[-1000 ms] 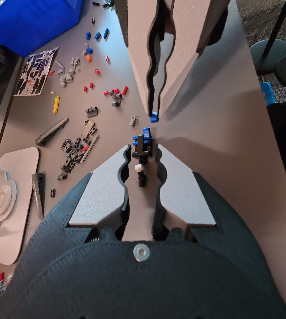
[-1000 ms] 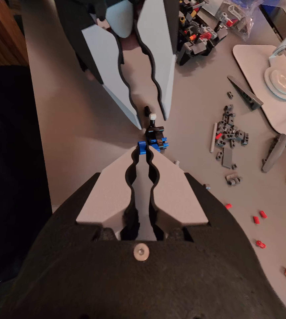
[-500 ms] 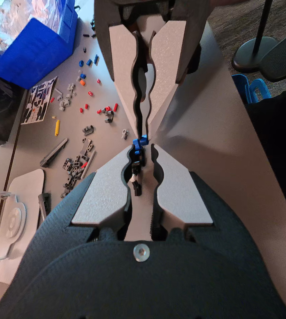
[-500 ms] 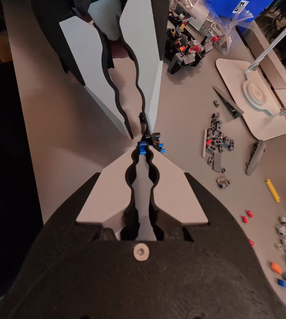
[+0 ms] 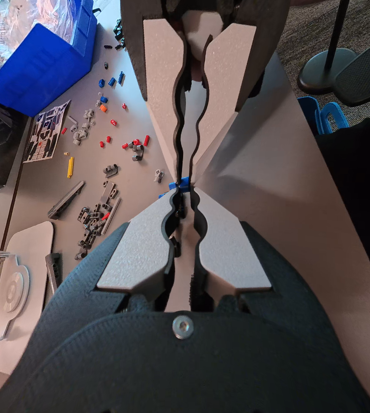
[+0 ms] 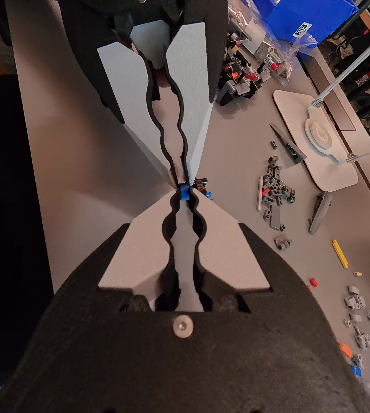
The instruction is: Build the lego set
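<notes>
grey tabletop (image 5: 269,223) under dim warm light, carpeted floor (image 5: 302,33) beyond (a black stand base (image 5: 322,73) on it).

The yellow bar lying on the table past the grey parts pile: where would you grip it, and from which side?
Grip the yellow bar about midway along, pads on its two long sides, coming straight down from above. It is long, thin and lies flat on the table, so a pinch across its narrow width should hold best. Bare table flanks both long sides; only a small tan piece sits near one end.
</notes>
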{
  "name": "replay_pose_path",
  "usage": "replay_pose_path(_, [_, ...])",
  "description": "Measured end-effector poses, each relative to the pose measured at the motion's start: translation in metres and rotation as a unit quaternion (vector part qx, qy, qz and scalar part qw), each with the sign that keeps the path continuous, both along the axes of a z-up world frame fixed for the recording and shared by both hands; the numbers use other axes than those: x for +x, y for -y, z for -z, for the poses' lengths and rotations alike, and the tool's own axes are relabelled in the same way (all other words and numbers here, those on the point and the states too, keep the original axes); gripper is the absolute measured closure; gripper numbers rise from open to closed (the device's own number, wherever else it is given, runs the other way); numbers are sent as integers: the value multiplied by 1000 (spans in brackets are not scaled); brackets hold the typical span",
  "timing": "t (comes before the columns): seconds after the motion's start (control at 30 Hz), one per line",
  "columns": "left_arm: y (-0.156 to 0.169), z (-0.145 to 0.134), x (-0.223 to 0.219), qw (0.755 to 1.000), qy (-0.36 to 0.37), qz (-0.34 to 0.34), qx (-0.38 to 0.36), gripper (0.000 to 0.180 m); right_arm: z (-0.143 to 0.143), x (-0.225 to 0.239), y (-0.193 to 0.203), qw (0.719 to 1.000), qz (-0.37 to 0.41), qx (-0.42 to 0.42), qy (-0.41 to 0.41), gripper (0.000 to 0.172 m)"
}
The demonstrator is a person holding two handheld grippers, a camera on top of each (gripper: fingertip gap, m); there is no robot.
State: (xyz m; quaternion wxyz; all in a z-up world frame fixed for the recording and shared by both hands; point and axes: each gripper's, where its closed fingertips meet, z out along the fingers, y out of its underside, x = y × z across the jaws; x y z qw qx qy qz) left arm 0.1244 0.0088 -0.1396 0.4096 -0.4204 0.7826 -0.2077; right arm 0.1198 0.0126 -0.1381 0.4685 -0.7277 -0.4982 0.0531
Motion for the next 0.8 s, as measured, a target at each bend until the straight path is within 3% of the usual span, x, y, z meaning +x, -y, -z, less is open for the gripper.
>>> replay_pose_path(0.07, [-1, 1, 0, 1000, -4, -2, 8, 175, 0, 2, -1, 1000, 1, -1, 1, 161])
replay_pose_path(0.23, [-8, 7, -2, 999, -28, -11, 29, 175, 3, 15, -9, 1000, -4, -28, 9, 129])
replay_pose_path(0.33, [-9, 10, -3, 998, -48, -11, 32, 175, 11, 19, -19, 998, -20, -43, 31, 122])
replay_pose_path(0.8, [-15, 16, -5, 983, -148, -32, 101, 175, 28, 10, -29, 989, -91, -96, 68, 133])
